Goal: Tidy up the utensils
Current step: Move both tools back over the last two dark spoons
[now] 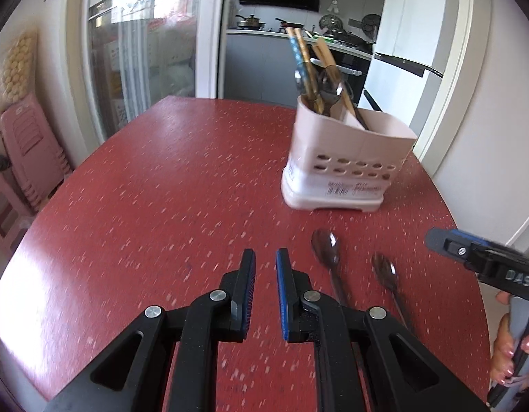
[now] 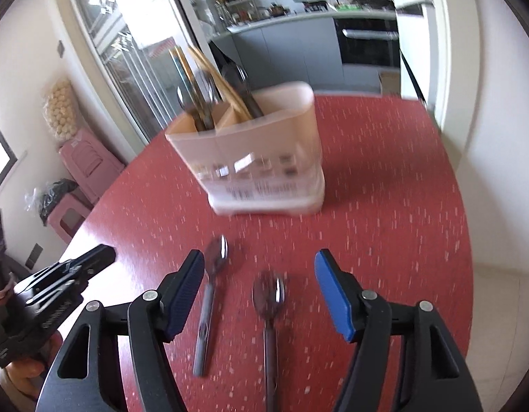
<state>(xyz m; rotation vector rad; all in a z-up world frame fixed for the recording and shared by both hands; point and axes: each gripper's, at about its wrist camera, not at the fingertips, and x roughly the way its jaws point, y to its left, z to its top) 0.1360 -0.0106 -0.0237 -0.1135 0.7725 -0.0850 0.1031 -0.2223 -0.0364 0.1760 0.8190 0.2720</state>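
Pick step judged pending: right gripper (image 2: 259, 295) spread wide over 2 spoons (image 2: 268, 295) just in front of caddy (image 2: 264, 158), left gripper (image 1: 266, 292) parted w/ nothing held; descent + closure on one spoon needed next.

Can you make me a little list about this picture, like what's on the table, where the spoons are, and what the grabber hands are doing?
table: red speckled table
holder: pale pink utensil holder, standing upright, divided inside
in the holder: chopsticks and some metal utensils
loose spoons: two, the left spoon and the right spoon, lying in front of the holder
left gripper: open a little, holding nothing
right gripper: open wide, above the right spoon
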